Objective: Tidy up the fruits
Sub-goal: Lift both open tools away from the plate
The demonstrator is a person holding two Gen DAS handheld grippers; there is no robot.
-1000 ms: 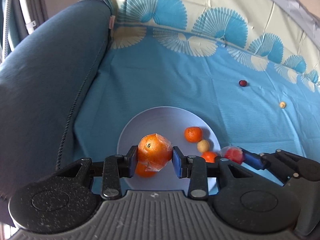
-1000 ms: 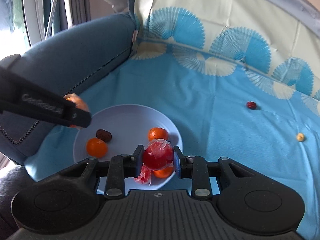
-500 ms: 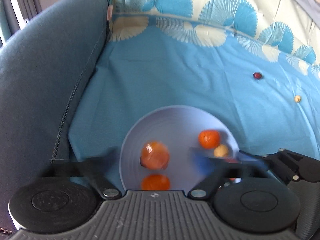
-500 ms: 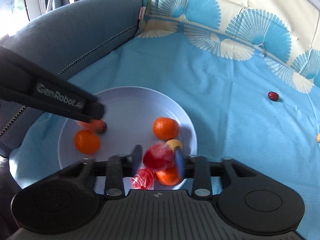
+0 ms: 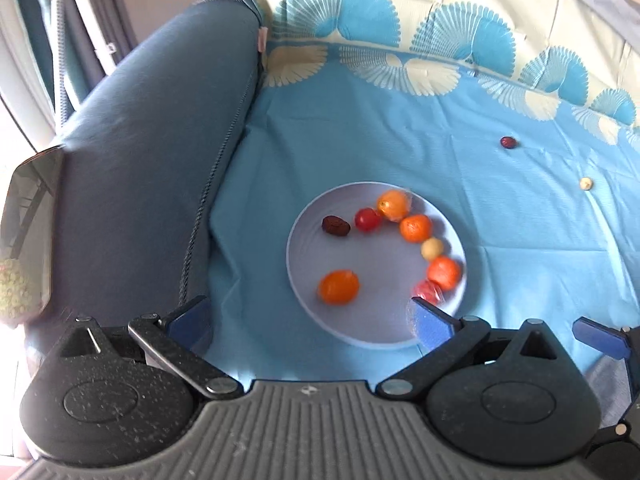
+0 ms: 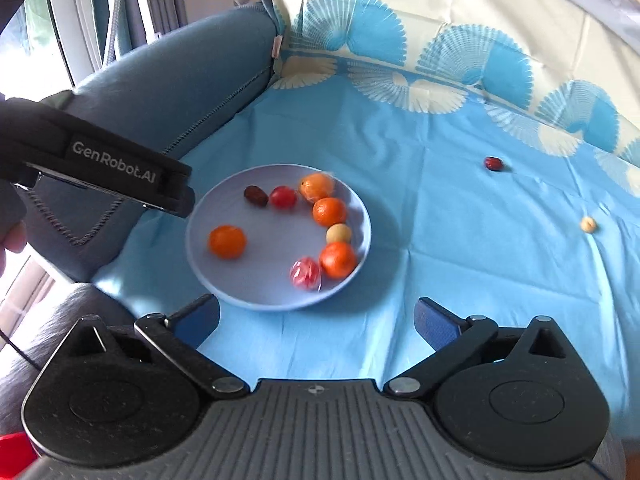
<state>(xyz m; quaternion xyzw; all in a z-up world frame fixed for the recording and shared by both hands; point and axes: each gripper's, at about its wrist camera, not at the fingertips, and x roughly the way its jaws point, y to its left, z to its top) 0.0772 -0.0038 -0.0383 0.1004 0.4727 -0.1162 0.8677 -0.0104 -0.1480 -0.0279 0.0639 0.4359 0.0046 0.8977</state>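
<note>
A pale plate (image 5: 312, 248) (image 6: 248, 276) lies on the blue cloth and holds several fruits. Among them are a film-wrapped orange (image 5: 394, 204) (image 6: 317, 186) at the far rim, a wrapped red fruit (image 5: 428, 291) (image 6: 306, 274) at the near rim, a bare orange (image 5: 338, 287) and a dark date (image 5: 335, 226). My left gripper (image 5: 310, 322) stands open above the plate's near edge, nothing between its fingers. My right gripper (image 6: 316, 318) has its jaws opening wide, with nothing between them. A dark red fruit (image 5: 508, 142) (image 6: 494, 164) and a pale small fruit (image 5: 585, 183) (image 6: 588, 224) lie on the cloth to the right.
A blue-grey sofa cushion (image 5: 140, 160) rises along the left of the cloth. The left gripper's black body (image 6: 120, 168) crosses the right wrist view at left. A fan-patterned cloth edge (image 5: 400, 60) runs along the back.
Both grippers let go: the wrapped orange and the wrapped red fruit now lie on the plate. Both grippers opened wide and pulled back and up from the plate.
</note>
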